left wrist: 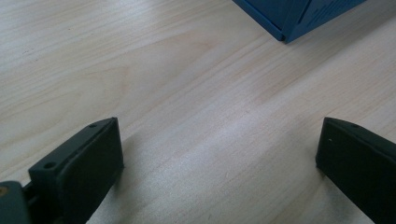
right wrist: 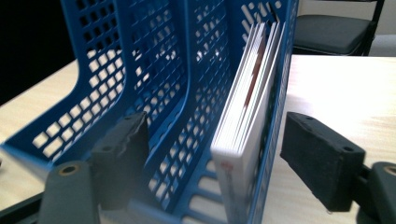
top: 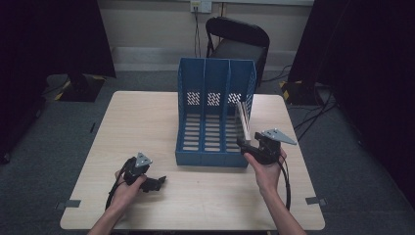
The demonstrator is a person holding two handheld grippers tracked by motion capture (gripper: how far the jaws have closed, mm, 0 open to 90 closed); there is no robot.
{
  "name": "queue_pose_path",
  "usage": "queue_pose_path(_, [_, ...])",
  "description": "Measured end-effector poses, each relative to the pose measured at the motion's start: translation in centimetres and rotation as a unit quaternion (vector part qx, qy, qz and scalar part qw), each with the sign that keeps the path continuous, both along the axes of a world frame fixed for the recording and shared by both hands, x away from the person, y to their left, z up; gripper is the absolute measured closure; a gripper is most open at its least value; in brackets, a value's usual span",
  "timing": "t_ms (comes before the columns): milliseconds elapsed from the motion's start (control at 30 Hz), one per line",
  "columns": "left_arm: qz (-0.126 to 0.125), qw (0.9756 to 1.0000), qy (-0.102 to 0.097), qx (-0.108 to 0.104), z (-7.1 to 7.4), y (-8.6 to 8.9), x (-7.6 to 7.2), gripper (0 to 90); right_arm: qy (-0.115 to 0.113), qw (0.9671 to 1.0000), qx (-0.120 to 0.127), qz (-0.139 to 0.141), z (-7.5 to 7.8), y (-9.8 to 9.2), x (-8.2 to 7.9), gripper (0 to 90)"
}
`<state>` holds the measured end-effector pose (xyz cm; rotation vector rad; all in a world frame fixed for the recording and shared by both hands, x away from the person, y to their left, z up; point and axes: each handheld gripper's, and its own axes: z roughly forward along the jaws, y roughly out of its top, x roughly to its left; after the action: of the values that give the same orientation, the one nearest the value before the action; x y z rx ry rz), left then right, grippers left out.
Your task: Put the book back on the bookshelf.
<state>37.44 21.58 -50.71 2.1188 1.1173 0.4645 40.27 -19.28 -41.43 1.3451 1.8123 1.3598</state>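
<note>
A blue three-slot file rack (top: 213,78) stands on the wooden table (top: 142,122). A white magazine (top: 243,120) stands upright in its right slot, leaning on the outer wall. My right gripper (top: 244,143) is at the rack's front right corner. In the right gripper view its jaws stand apart on either side of the magazine (right wrist: 247,116) and the rack's outer wall (right wrist: 280,93), and neither pad touches them, so the right gripper (right wrist: 215,128) is open. My left gripper (top: 157,183) rests low over the table at the front left, open and holding nothing (left wrist: 219,154).
The rack's near corner (left wrist: 289,18) lies ahead of the left gripper. A black chair (top: 237,41) stands behind the table. Dark curtains hang at both sides, and cables (top: 313,115) run over the floor at the right.
</note>
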Motion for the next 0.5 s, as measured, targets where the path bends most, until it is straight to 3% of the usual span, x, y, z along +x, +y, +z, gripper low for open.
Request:
queue_pose_path(233, [0.001,1.0000,0.000,0.001,0.0,0.0,0.0,0.1,0.007,0.9994,-0.004,0.034,-0.5,-1.2,-1.9,18.4])
queue_pose_path(267, [0.000,1.0000,0.000,0.000,0.0,0.0,0.0,0.1,0.012,0.9986,-0.006,0.051,-0.7,-1.6,-2.3,16.4])
queue_pose_path(367, [0.001,1.0000,0.001,-0.001,0.0,0.0,0.0,0.1,0.022,0.9982,-0.018,0.052,-1.1,-2.1,-2.7,15.1])
queue_pose_path(500, [0.001,1.0000,0.000,0.000,0.0,0.0,-0.1,0.1,0.032,0.9960,-0.016,0.081,-1.7,-3.1,-3.9,14.2])
